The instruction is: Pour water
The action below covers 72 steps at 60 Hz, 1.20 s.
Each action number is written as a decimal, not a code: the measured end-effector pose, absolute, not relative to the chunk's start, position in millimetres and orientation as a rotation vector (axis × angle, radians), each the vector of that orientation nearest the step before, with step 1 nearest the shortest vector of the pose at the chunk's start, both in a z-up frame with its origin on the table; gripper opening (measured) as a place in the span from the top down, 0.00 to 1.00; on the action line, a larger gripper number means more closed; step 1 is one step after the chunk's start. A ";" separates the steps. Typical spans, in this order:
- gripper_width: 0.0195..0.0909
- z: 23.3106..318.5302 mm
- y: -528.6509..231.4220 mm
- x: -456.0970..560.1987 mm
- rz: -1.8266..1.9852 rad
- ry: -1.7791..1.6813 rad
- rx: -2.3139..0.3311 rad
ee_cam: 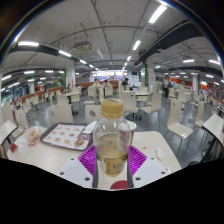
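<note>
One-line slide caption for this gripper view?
Gripper shut on a clear plastic bottle with a tan cap, held upright above a white table in a canteen hall.

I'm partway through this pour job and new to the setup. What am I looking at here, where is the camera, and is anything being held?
There is no robot arm: a person carries a hand-held two-finger tool. The single picture comes from a wide-angle camera riding on that tool, looking forward along its fingers, so everything bends outward. The purple strips are the tool's own pads, not things on the table. Between them stands a clear bottle with a tan cap, upright, and both pads seem to press its sides, so it looks held. Below is a white table. On it, beyond the fingers to one side, lies a tray with small items I cannot make out. Behind is a large hall with tables and chairs.
</note>
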<state>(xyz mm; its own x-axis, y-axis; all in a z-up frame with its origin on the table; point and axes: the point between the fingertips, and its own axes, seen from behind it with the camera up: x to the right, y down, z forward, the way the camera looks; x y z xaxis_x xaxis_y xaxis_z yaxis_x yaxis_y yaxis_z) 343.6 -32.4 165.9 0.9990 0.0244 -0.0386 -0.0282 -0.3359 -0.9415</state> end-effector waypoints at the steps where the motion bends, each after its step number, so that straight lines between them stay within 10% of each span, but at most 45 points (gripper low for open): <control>1: 0.73 162.1 -33.4 351.9 0.033 -0.008 -1.924; 22: 0.72 37.6 -44.7 376.4 -0.005 -0.051 -2.063; 38: 0.57 39.1 -57.1 380.4 -0.005 -0.008 -2.091; 45: 0.05 37.1 -70.0 375.9 0.025 0.019 -2.171; 72: 0.08 112.4 -197.1 320.6 0.012 0.128 -2.307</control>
